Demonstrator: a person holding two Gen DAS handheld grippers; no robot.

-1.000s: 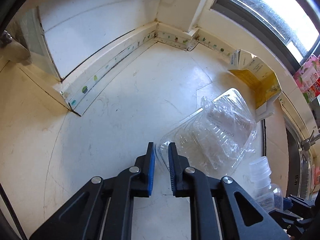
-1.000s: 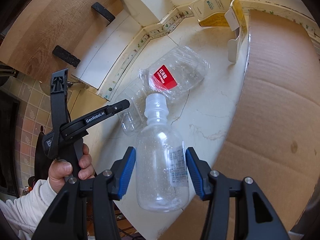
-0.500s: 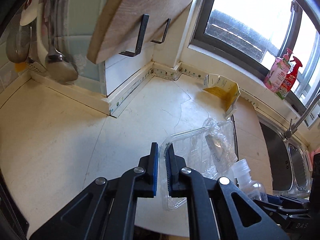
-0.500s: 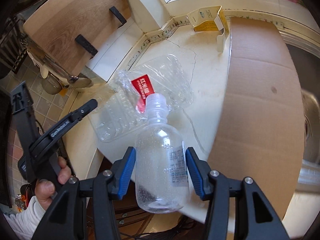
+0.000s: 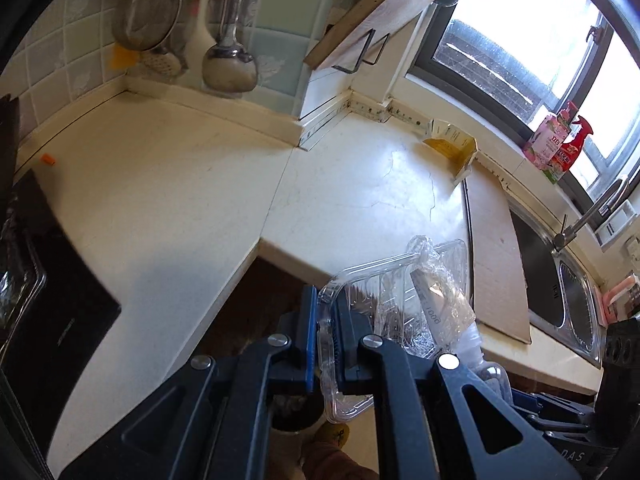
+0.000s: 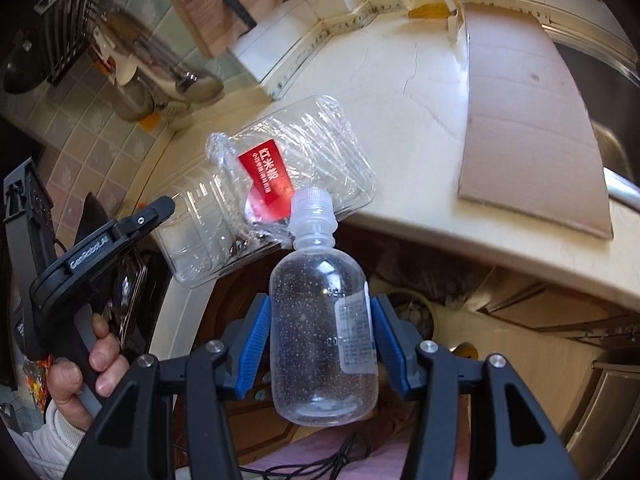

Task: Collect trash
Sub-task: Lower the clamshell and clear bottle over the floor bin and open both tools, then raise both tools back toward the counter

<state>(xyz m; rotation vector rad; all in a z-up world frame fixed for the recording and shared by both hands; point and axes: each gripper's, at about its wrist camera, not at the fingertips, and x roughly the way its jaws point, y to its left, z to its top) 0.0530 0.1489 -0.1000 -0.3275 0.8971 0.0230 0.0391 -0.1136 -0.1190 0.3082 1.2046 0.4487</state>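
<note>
**A:** What is each gripper carrying?

**B:** The left gripper (image 5: 326, 344) has its blue pads pinched tight on the thin rim of a clear plastic clamshell tray (image 6: 272, 184), which has crinkled film and a red label stuck to it. The right gripper (image 6: 320, 344) has its jaws set wide around the body of a small clear plastic bottle (image 6: 324, 328) with a pale cap, the pads pressing on either side.

**A:** Why the rim for the tray?

**B:** My guess is that the tray is too broad and flimsy to span, so an edge pinch is the only sure hold. It hangs off to one side of the jaws as a result. The bottle is stiff and round, so a grip across its middle keeps it upright.

**A:** Where are both items relative to the worktop?

**B:** Both hang clear of the cream countertop (image 5: 360, 184), out past its front edge and over the dark space below. Each is off the surface and touches only its gripper.

**A:** Anything left behind?

**B:** A yellow and white carton (image 5: 452, 146) lies by the back wall near the window, beside a flat sheet of cardboard (image 6: 528, 112) next to the sink (image 5: 560, 292). Those look like the next pieces to collect.

**A:** And a bin?

**B:** Something round and pale shows under the left jaws, but it is too hidden to say whether it is a bin.
</note>
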